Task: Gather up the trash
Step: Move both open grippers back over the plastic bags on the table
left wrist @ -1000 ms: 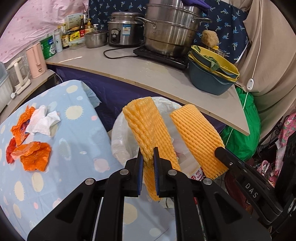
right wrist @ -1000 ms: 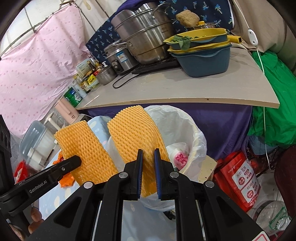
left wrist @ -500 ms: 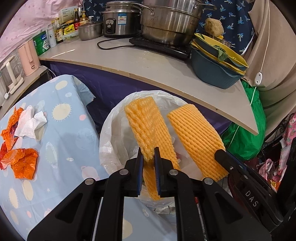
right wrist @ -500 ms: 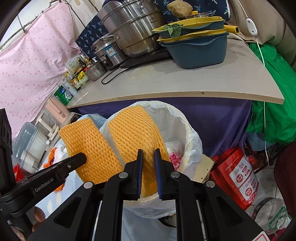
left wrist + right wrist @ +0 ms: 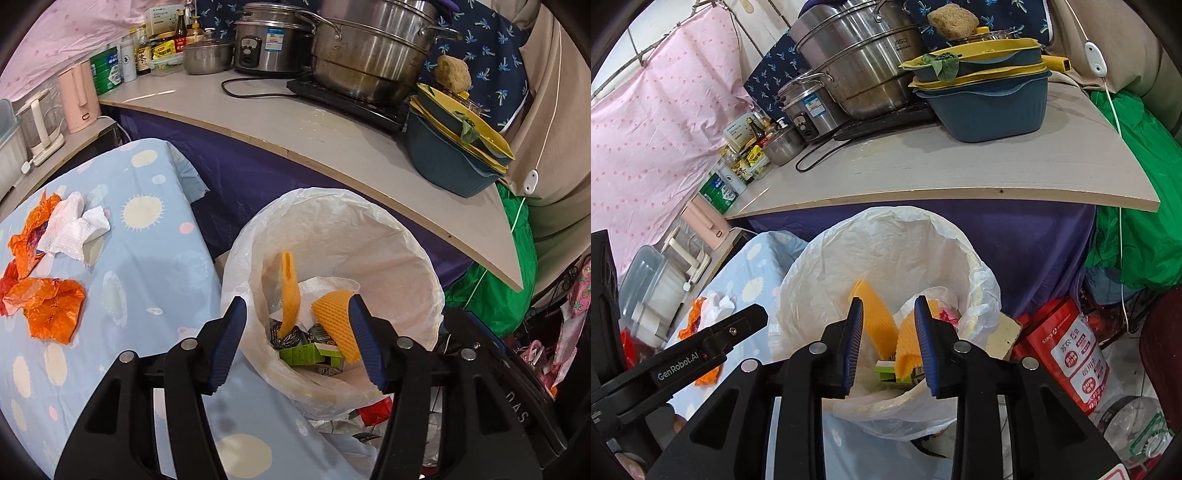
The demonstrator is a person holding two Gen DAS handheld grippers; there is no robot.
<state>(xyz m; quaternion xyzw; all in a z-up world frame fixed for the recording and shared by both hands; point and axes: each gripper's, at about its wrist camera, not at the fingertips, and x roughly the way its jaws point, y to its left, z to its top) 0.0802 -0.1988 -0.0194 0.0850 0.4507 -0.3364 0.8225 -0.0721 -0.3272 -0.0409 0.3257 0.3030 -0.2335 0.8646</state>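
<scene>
Both foam nets (image 5: 334, 323) lying loose in lined bin (image 5: 406, 258) beyond just-opened left gripper (image 5: 295, 339) and right gripper (image 5: 888, 345) fingers, nothing clamped; lower ends hidden among trash.

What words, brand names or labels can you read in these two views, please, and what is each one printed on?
"GenRobot.AI": side of the left gripper.
"DAS": side of the right gripper, seen upside down.
"ASD": wall of the steel pot.
Red bag, bottles and rice cooker sticker: too small to read.
</scene>
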